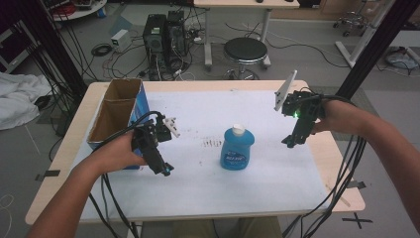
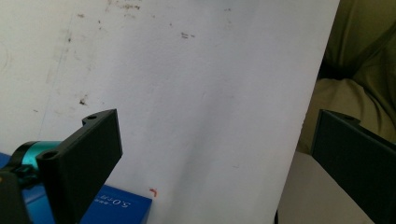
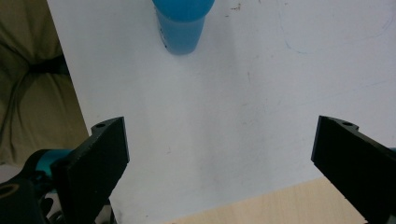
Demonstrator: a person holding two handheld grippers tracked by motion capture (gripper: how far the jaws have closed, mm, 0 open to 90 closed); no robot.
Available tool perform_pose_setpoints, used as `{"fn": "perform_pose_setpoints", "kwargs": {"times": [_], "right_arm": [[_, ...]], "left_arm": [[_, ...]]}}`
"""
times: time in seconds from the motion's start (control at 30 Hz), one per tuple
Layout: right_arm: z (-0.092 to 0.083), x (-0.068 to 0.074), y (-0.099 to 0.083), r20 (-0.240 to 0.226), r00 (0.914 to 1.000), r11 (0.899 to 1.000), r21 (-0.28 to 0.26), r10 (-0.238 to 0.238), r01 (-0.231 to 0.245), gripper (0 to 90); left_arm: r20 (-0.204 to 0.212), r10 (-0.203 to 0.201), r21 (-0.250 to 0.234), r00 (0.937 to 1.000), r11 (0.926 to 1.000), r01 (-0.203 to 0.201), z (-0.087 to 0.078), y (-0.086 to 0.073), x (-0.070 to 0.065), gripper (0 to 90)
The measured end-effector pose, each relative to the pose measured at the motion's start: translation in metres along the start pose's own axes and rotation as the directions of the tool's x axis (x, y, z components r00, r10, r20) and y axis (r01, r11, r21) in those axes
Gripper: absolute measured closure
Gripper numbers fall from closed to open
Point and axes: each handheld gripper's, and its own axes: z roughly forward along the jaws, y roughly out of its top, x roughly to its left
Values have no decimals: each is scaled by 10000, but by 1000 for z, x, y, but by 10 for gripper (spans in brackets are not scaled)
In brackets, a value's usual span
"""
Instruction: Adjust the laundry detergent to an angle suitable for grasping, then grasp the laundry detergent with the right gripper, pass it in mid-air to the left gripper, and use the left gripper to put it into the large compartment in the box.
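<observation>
A blue bottle (image 1: 237, 148) with a white cap stands upright in the middle of the white sheet (image 1: 208, 183) on the table; its base (image 3: 182, 28) appears at the top of the right gripper view. My left gripper (image 1: 165, 171) hovers left of the bottle, beside the blue box, its jaws wide apart (image 2: 219, 158) over bare sheet. My right gripper (image 1: 289, 143) hangs to the right of the bottle, open (image 3: 219, 154), jaws pointing down at the sheet with nothing between them.
An open cardboard box with blue sides (image 1: 119, 111) stands at the table's left, its corner (image 2: 116, 207) under my left gripper. Beyond the table are a black stool (image 1: 245, 50), computer towers (image 1: 163, 34) and cables. The sheet has small stains (image 1: 213, 144).
</observation>
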Motion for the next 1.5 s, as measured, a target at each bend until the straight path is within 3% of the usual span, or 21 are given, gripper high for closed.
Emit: {"fn": "perform_pose_setpoints", "kwargs": {"times": [0.47, 0.67, 1.17, 1.27, 1.5], "right_arm": [[-1, -2, -5, 32, 10000, 9999, -112, 46, -46, 31], [-1, -3, -6, 46, 10000, 9998, -174, 55, -54, 30], [-3, -3, -7, 76, 9999, 9996, -273, 119, -117, 30], [-3, -2, -7, 33, 10000, 9992, -383, 90, -89, 30], [-1, -1, -9, -45, 9999, 9992, -384, 139, -141, 30]], "left_arm": [[-139, 171, 185, 9998, 9997, -168, 1, 5, 2, 21], [-194, 447, 213, 9988, 9988, -443, 0, 9, 0, 21], [-265, 391, 95, 9989, 9992, -389, -2, 5, 2, 21], [-203, 217, 141, 9996, 9997, -214, -2, 5, 3, 21], [-154, 329, 81, 9993, 9994, -328, -2, 5, 5, 21]]}}
